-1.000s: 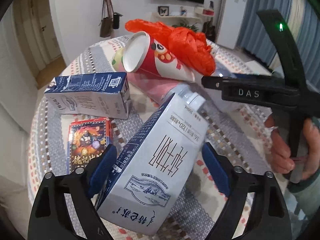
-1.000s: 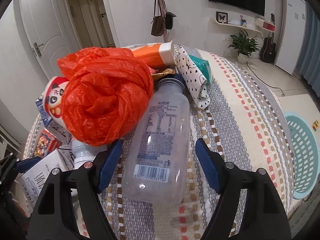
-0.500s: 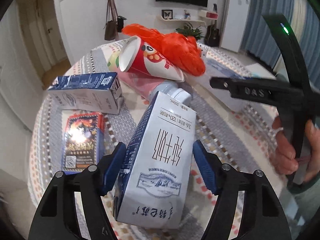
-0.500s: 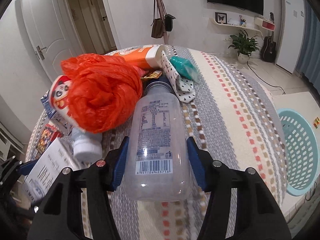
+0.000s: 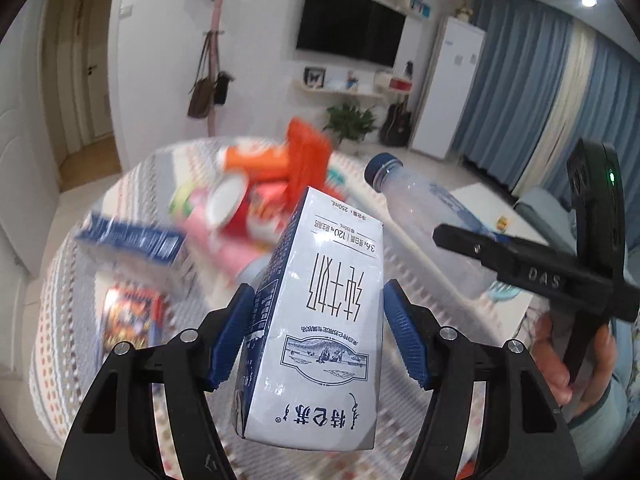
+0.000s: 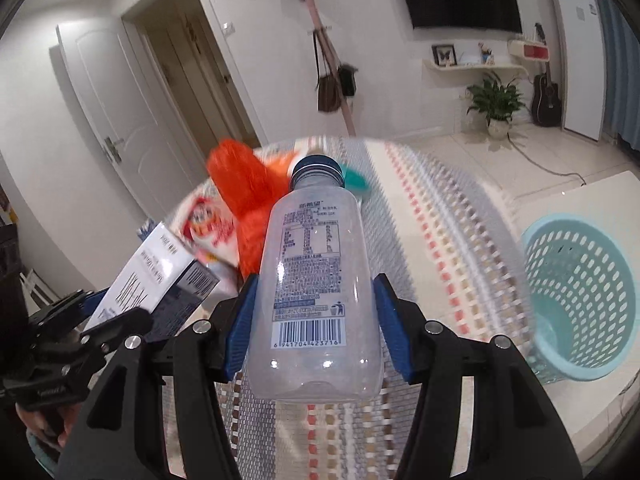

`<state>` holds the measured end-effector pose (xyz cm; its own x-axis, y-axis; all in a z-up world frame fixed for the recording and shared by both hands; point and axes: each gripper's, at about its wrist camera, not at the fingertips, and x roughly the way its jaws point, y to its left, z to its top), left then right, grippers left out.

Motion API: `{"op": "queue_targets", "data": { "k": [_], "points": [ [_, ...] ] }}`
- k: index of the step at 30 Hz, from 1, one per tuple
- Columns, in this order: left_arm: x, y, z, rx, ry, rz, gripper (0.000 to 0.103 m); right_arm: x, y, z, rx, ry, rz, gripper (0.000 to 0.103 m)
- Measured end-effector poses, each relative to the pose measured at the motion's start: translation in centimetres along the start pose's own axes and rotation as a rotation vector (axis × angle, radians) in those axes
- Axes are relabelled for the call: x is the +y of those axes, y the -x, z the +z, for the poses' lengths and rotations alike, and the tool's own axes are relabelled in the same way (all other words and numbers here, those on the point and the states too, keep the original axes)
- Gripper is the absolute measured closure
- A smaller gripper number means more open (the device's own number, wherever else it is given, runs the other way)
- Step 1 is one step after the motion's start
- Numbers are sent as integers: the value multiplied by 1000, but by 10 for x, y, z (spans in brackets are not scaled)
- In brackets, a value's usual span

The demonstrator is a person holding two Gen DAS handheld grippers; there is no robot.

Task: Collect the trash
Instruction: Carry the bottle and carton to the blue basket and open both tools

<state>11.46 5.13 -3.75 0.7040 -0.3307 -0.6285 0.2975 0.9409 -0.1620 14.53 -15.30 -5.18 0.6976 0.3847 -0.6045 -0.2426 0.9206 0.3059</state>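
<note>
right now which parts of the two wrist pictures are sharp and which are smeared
Left wrist view: the white and blue milk carton between the left gripper fingers is sharp, while the trash pile on the striped tablecloth behind is motion-blurred. Right wrist view: the clear plastic bottle in the right gripper is crisp, the orange plastic bag smeared, the teal basket only slightly soft.

Carton and bottle lifted above the tabletop (image 5: 400,236)

White-and-blue milk carton (image 5: 320,316) tilted; clear, apparently empty, blue-capped bottle (image 6: 316,280) beside it, over the blurred trash pile (image 5: 256,196).
</note>
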Motion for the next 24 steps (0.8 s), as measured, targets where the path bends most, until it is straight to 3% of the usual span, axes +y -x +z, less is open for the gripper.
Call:
{"op": "queue_targets", "data": {
  "k": [7, 14, 18, 24],
  "points": [
    [-56, -13, 39, -54, -78, -69, 39, -35, 49, 14, -128, -24, -74, 50],
    [-117, -50, 68, -66, -127, -177, 39, -109, 74, 21, -181, -115, -225, 50],
    [-154, -84, 77, -21, -153, -218, 39, -161, 76, 14, -177, -195, -310, 50],
    [-200, -157, 78, 107, -172, -260, 39, -239, 52, -13, -83, -331, -422, 50]
  ]
}}
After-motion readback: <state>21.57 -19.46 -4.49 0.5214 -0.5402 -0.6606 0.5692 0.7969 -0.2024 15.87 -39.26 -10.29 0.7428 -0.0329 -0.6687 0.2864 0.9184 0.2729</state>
